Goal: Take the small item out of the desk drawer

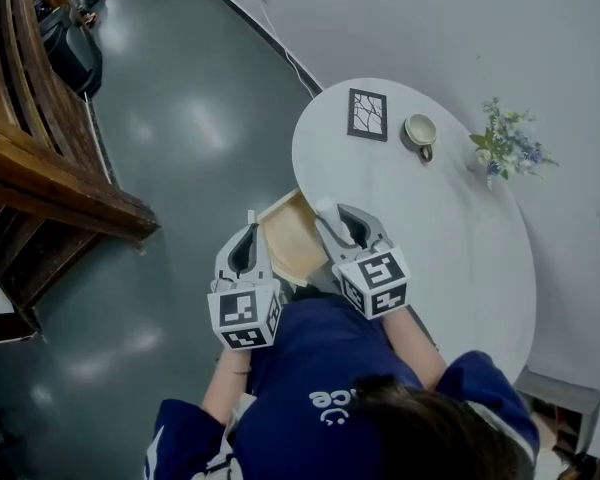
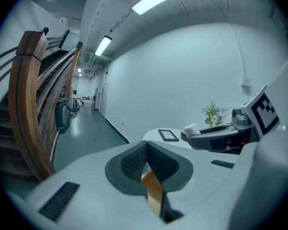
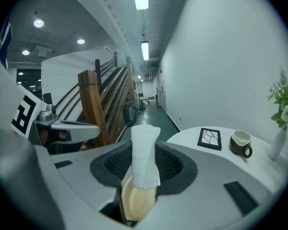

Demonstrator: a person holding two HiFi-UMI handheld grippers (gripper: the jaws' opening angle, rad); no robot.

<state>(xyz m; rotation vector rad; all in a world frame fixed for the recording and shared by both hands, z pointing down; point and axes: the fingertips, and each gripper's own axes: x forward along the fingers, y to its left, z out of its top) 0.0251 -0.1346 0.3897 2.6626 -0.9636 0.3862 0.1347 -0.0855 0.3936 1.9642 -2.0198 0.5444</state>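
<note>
The right gripper (image 3: 144,169) clenched the white roll (image 3: 145,147), lifted above the open drawer (image 1: 292,243) at the tabletop's (image 1: 450,228) edge; the removal looked nearly done. The left gripper (image 2: 145,159) was closed and empty.

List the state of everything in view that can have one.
Drawer: pulled open.
White roll: held upright, out of the drawer.
Right gripper: shut on the white roll.
Left gripper: shut, empty.
Cup: upright.
Flower vase: upright.
Picture frame: lying flat.
</note>
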